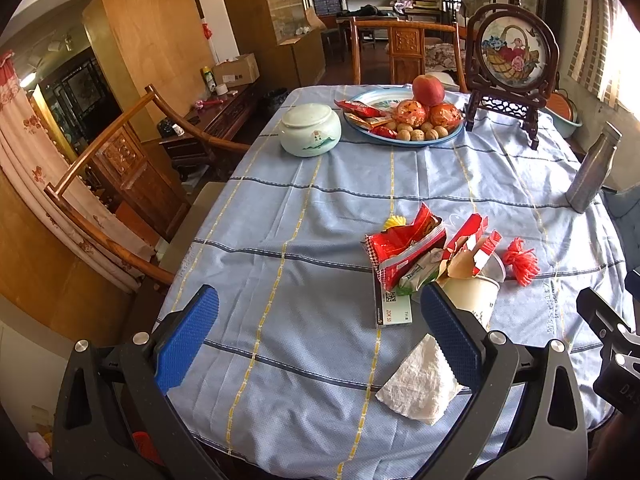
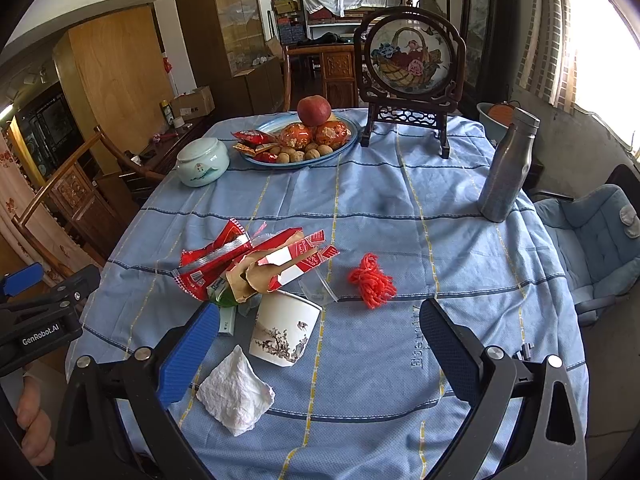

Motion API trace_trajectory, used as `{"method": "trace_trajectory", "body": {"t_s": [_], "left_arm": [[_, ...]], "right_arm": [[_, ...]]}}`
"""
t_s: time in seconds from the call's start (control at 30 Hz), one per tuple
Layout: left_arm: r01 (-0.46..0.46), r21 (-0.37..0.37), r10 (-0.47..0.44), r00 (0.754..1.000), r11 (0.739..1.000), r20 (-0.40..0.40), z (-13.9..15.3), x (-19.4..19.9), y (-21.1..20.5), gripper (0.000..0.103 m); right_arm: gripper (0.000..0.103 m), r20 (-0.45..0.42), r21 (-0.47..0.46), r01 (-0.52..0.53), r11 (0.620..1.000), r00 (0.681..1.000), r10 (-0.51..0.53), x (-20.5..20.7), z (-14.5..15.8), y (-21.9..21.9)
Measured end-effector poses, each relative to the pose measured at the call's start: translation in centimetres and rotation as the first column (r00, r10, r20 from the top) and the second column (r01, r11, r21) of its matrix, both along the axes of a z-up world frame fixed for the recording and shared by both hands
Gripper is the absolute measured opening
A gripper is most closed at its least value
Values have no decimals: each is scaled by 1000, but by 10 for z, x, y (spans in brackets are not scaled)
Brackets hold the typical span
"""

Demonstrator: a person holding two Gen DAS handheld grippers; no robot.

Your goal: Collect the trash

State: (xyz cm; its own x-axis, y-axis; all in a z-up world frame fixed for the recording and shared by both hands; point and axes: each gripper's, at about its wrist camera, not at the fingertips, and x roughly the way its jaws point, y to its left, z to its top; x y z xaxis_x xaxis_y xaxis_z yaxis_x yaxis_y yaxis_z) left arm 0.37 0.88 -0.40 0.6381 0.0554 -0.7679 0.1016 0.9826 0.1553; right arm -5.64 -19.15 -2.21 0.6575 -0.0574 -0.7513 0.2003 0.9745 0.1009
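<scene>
The left tongs [image 1: 320, 328] hid part of the paper cup [image 2: 285, 330], and a green packet [image 2: 222, 294] under the red wrappers [image 2: 218, 258] was mostly covered, perhaps a drink carton. Both tongs stood wide apart, holding nothing. A crumpled napkin [image 2: 235, 392] lay on the counter [image 2: 380, 208] just inside the left finger of the right tongs [image 2: 320, 344], the cup standing between their tips, red yarn [image 2: 372, 280] just beyond
</scene>
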Motion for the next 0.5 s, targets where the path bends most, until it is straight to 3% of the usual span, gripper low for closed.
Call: {"method": "trace_trajectory", "body": {"t_s": [0.5], "left_arm": [[-1,0,1,1000,1000,-2,0,0,0,96]], "right_arm": [[98,-5,0,1,1000,1000,-1,1,-1,0]]}}
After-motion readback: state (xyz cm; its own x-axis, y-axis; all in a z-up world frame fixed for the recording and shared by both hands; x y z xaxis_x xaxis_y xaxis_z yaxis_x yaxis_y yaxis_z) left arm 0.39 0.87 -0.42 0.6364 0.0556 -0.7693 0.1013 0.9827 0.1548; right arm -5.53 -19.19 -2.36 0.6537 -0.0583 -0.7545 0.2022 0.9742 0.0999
